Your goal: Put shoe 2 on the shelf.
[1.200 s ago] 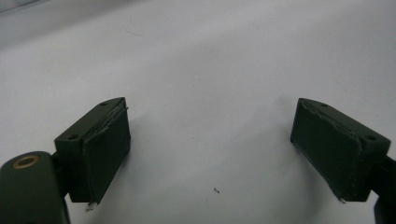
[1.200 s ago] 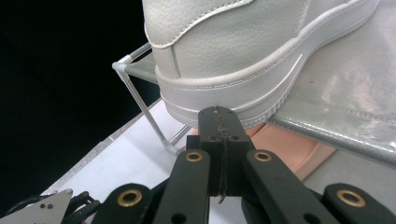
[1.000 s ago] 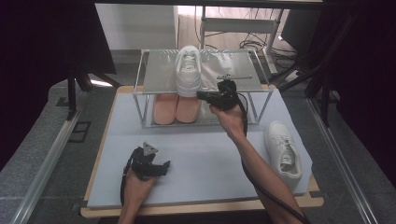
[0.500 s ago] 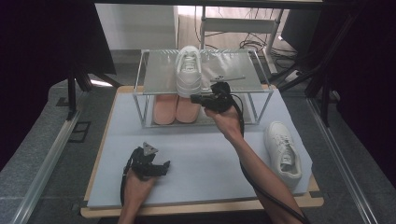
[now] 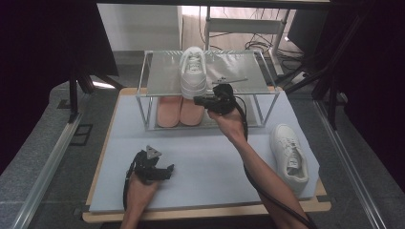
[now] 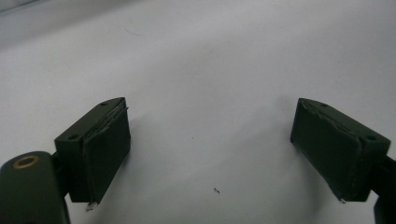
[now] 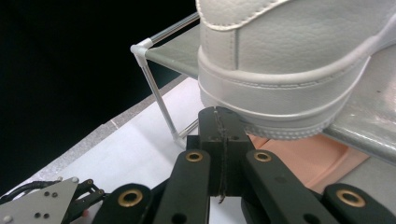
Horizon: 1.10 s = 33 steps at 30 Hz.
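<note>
- Two white sneakers: one (image 5: 193,71) on the rack's top shelf, one (image 5: 289,157) on the table mat at the right.
- Two pink insoles (image 5: 180,110) side by side under the shelf.
- One two-level wire rack (image 5: 246,76).
- One grey-blue mat (image 5: 210,162) on one wooden table (image 5: 102,143).
- Two hand-held grippers: left gripper (image 5: 165,172), right gripper (image 5: 198,99).

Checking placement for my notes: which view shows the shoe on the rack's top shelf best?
The high view: the whole shoe shows, lying on the rack. The right gripper view gives its heel close up, overhanging the edge. The left gripper view faces the table.
</note>
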Motion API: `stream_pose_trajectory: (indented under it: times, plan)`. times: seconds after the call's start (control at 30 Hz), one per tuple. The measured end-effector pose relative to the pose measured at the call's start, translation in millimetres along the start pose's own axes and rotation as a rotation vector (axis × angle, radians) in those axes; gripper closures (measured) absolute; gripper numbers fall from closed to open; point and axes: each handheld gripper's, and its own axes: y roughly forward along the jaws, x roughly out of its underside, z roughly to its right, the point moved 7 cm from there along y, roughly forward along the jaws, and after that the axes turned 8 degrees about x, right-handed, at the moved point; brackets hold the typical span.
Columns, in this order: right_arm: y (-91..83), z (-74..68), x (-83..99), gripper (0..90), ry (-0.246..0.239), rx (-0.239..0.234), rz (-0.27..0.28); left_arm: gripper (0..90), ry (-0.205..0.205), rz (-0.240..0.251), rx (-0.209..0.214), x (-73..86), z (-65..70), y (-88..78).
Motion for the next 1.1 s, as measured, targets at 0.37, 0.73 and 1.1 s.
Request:
stream_pose_trajectory:
  times: [0.37,0.73,1.1]
  plan:
    - [-3.2,13.2,-0.9,90.0,0.032,0.031,0.010,12.3,0.001,0.000,-0.001,0.0,0.0,0.0]
    - [-4.2,11.6,2.9,90.0,0.012,0.041,-0.017,12.3,0.000,0.000,0.000,0.1,0.0,0.0]
    - [-18.1,14.1,21.5,71.0,-0.077,0.106,-0.056,12.3,0.001,0.000,0.000,0.1,0.0,0.0]
